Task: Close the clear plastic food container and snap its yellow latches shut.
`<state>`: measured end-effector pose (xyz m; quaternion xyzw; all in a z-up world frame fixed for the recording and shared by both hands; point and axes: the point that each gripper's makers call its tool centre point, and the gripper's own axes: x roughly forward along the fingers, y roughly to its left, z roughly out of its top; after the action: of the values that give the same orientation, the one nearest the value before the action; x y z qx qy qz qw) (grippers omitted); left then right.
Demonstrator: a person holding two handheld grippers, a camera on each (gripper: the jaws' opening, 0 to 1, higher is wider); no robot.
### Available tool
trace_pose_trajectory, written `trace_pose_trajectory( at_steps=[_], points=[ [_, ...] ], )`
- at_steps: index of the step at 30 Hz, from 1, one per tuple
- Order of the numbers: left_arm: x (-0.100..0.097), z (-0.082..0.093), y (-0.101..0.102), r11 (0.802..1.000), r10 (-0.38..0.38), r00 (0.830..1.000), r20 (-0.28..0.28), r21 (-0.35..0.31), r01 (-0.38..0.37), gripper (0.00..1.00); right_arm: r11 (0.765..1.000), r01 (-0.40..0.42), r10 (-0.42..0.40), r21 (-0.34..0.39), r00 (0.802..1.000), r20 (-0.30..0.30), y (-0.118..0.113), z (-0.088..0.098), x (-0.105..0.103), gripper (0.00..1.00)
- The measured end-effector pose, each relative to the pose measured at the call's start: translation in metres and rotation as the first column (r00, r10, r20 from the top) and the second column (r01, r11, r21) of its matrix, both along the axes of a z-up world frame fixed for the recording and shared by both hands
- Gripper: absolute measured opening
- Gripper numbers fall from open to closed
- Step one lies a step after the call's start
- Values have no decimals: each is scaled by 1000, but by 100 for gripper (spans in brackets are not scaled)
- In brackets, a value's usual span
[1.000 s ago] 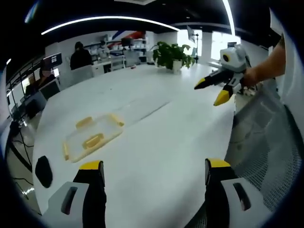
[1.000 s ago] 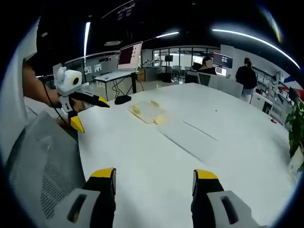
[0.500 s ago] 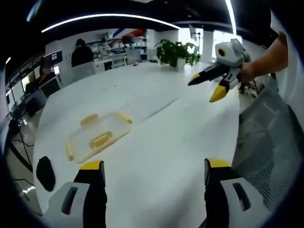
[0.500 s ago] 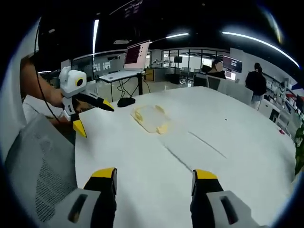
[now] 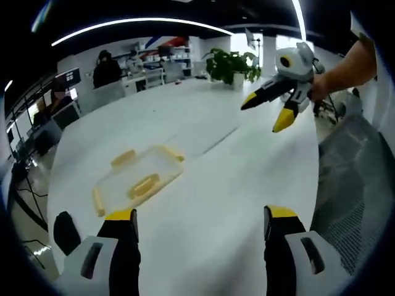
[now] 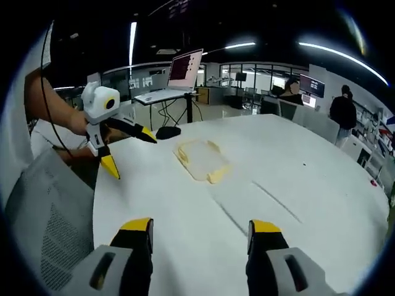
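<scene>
Both tongs [image 5: 197, 222] [image 6: 197, 231] spread w/ nothing held, well apart from container [image 5: 139, 179] near desk [image 5: 234, 185] edge; hard push could slide it off.

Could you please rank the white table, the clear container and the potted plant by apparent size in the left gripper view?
1. white table
2. clear container
3. potted plant

The plant stands farther from the camera, so its true size against the container is unsure.
</scene>
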<state>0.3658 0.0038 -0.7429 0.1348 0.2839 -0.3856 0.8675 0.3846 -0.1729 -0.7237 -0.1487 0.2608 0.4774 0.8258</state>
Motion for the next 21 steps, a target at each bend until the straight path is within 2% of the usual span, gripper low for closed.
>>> trace_pose_trajectory(
  at_steps=[21],
  points=[
    [19, -5, 22, 998, -27, 1000, -10, 52, 28, 79, 998, -63, 62, -16, 998, -10, 20, 0, 27, 62]
  ],
)
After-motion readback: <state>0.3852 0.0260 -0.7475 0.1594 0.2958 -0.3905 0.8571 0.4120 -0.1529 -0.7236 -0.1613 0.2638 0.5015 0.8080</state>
